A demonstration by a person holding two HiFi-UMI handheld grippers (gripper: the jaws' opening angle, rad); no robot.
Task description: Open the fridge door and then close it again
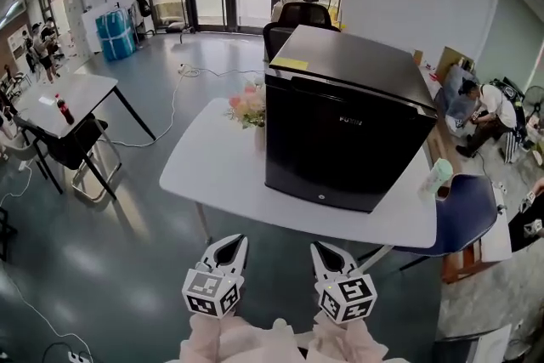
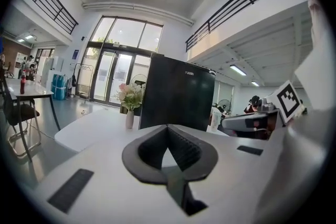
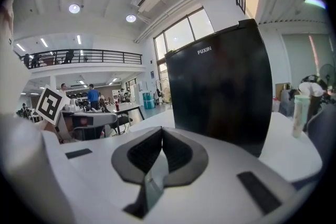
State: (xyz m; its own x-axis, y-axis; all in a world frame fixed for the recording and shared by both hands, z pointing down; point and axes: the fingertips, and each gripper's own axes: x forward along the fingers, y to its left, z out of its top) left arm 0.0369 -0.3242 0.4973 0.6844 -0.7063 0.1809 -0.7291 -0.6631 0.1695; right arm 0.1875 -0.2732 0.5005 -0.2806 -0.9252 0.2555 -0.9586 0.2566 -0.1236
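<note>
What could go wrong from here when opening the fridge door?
1. The mini fridge shows no handle on its door. The shut left gripper and right gripper may slip off the door edge.
2. Pulling could drag the fridge toward the near edge of the table.
3. The flower vase and the cup flank the fridge, so a swinging door or arm could tip them.

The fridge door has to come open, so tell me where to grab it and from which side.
The fridge door shows no handle. Try the gap along its top edge near the left corner, coming from the front with the left gripper. A bump at the top right corner looks like a hinge, so the left edge probably swings free. Open the closed fingers first.
</note>
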